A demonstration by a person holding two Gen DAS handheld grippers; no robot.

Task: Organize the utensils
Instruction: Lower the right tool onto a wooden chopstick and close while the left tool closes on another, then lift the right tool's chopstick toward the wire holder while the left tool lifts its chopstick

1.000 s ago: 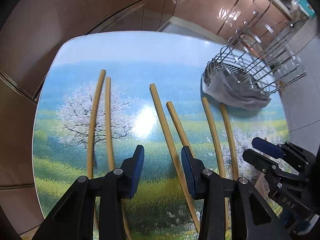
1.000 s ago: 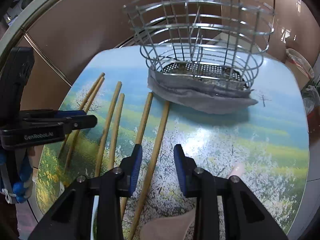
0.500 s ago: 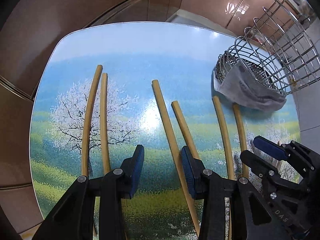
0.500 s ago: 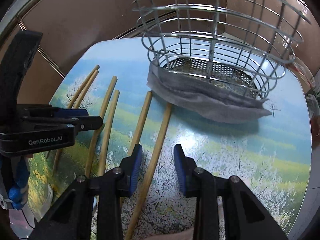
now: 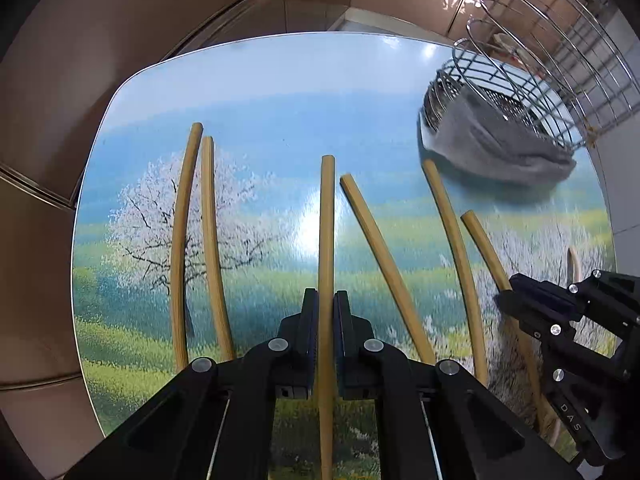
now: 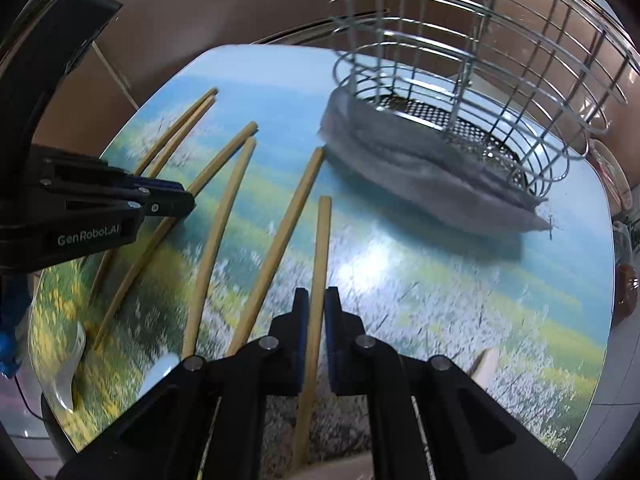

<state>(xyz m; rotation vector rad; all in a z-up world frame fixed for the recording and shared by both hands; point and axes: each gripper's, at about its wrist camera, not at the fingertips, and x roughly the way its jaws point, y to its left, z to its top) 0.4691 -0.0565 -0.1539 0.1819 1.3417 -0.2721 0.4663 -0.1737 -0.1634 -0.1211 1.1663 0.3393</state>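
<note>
Several wooden chopsticks lie side by side on the landscape-print table [image 5: 280, 92]. My left gripper [image 5: 326, 312] is shut on the third chopstick from the left [image 5: 327, 224], which runs straight between its blue pads. My right gripper [image 6: 316, 308] is shut on the rightmost chopstick [image 6: 322, 240]; it also shows at the right of the left wrist view [image 5: 532, 304]. The left gripper shows at the left of the right wrist view [image 6: 176, 200]. The wire utensil basket [image 6: 460, 92] stands at the back right on a grey cloth [image 6: 420, 184].
Two paired chopsticks [image 5: 196, 216] lie at the far left. More chopsticks [image 5: 380, 256] lie between the two grippers. Brown cabinet panels [image 5: 120, 40] surround the table. A spoon-like utensil [image 6: 68, 368] lies at the near left edge.
Both grippers were open above the chopsticks; each has moved down and forward and closed on one chopstick. The basket looks closer and larger.
</note>
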